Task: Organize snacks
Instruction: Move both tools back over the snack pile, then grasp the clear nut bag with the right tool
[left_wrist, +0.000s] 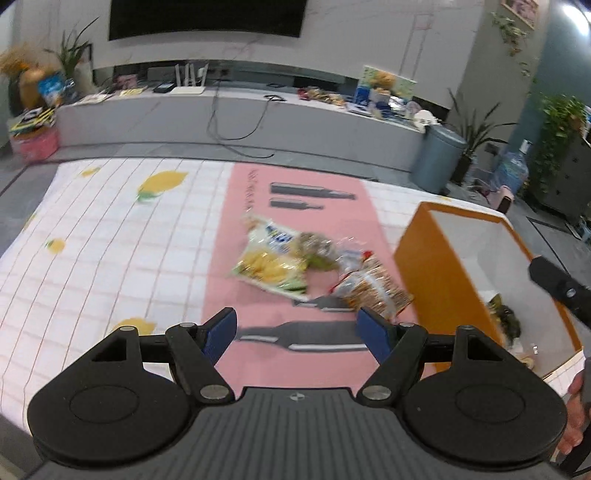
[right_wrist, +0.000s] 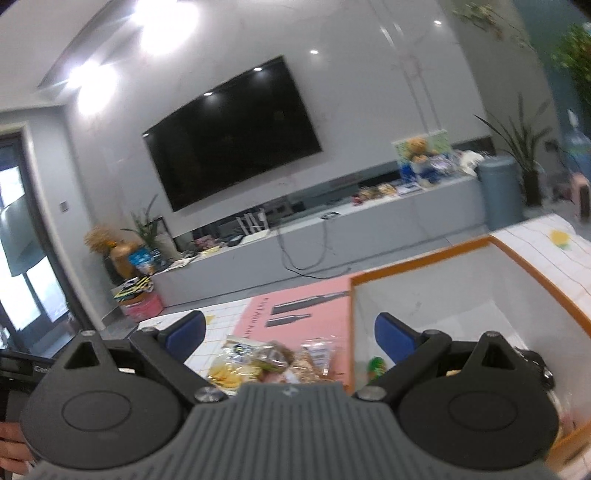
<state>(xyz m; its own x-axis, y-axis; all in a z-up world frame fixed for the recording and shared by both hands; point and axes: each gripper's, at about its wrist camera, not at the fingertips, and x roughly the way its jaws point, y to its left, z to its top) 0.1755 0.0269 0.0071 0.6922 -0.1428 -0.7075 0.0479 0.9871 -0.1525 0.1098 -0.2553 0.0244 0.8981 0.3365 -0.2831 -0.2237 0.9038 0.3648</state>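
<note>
A small pile of snack bags lies on the pink mat (left_wrist: 295, 206): a yellow chip bag (left_wrist: 267, 258), a clear bag with greenish contents (left_wrist: 317, 251) and a brown snack bag (left_wrist: 373, 288). My left gripper (left_wrist: 297, 334) hovers open just in front of the pile, nothing between its blue pads. To the right stands an orange box (left_wrist: 432, 273) with white inner walls and some snacks at its bottom (left_wrist: 508, 321). My right gripper (right_wrist: 290, 334) is open and empty, above the box's left wall (right_wrist: 352, 332). The same snack pile (right_wrist: 266, 363) shows below it.
The table wears a white checked cloth with lemon prints (left_wrist: 110, 236). Behind it runs a grey TV bench (left_wrist: 240, 118) with clutter, a TV (right_wrist: 232, 136) above, a grey bin (left_wrist: 437, 158) and potted plants at the right. A person's hand (left_wrist: 576, 417) shows at the right edge.
</note>
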